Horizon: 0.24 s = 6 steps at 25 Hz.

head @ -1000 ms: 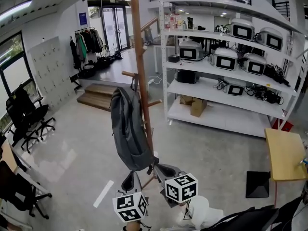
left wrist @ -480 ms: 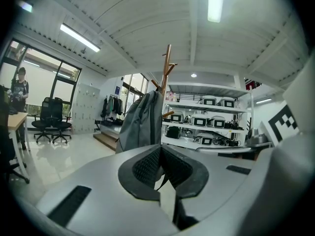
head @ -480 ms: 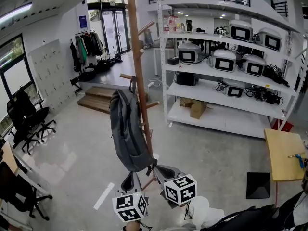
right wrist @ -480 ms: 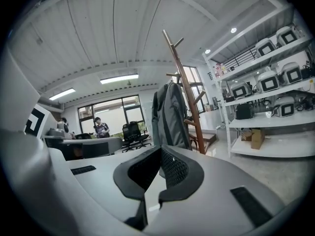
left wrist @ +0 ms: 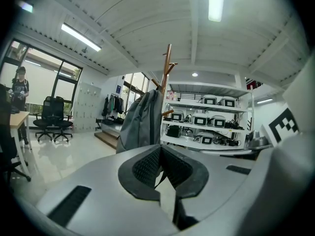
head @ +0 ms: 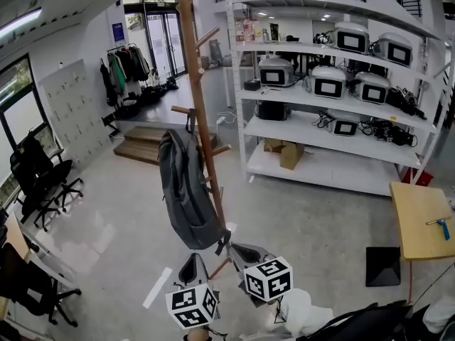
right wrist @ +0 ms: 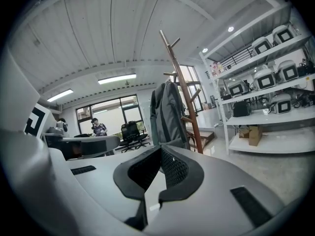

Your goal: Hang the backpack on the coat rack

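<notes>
A grey backpack [head: 186, 190] hangs by its top loop from a peg of the tall wooden coat rack [head: 193, 69], its body resting against the pole. Both grippers are low in the head view, below the bag and apart from it. My left gripper [head: 193, 267] is shut with nothing in it, and so is my right gripper [head: 245, 253]. In the left gripper view the backpack [left wrist: 140, 119] and coat rack [left wrist: 167, 63] stand beyond the closed left gripper [left wrist: 160, 149]. The right gripper view shows the backpack [right wrist: 169, 113] on the coat rack [right wrist: 179, 77] beyond the closed right gripper [right wrist: 160, 149].
White shelving [head: 334, 91] with several devices stands behind the rack to the right. A wooden table [head: 419, 222] and a black floor mat [head: 382, 265] are at the right. Office chairs [head: 39, 172] are on the left, with steps [head: 146, 142] behind. A person [left wrist: 18, 87] stands far left.
The head view has shifted a little, so the rack and bag sit slightly further left. The backpack still hangs on the rack, and both grippers stay low and shut.
</notes>
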Tool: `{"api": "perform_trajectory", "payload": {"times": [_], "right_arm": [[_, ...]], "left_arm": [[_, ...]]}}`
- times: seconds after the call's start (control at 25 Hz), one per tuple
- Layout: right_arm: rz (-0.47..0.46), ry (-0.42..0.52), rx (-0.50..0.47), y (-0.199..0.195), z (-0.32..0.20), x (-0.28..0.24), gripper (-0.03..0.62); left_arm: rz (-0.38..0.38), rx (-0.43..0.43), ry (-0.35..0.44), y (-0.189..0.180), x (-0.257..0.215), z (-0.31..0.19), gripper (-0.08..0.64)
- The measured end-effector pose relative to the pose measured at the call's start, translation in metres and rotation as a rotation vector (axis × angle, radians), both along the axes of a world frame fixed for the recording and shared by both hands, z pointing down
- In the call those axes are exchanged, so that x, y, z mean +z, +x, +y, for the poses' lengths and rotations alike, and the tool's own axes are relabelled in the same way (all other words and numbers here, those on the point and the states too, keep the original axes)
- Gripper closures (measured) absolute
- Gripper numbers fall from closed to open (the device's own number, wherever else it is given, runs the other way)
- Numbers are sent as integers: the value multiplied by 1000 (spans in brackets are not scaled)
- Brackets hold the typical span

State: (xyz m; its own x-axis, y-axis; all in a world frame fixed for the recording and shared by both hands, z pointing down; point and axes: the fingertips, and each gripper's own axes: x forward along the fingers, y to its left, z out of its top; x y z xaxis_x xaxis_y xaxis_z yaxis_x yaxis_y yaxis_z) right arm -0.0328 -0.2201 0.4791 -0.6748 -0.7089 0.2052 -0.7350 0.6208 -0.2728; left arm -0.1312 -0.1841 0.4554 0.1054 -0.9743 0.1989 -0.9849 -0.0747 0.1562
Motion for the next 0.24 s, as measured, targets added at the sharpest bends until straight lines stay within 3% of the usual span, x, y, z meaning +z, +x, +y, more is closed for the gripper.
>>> {"api": "perform_trajectory", "payload": {"times": [0.24], "right_arm": [[1,-8,8,4,5,3,580]], "left_arm": [[3,3,-4,2,2,6,557]]}}
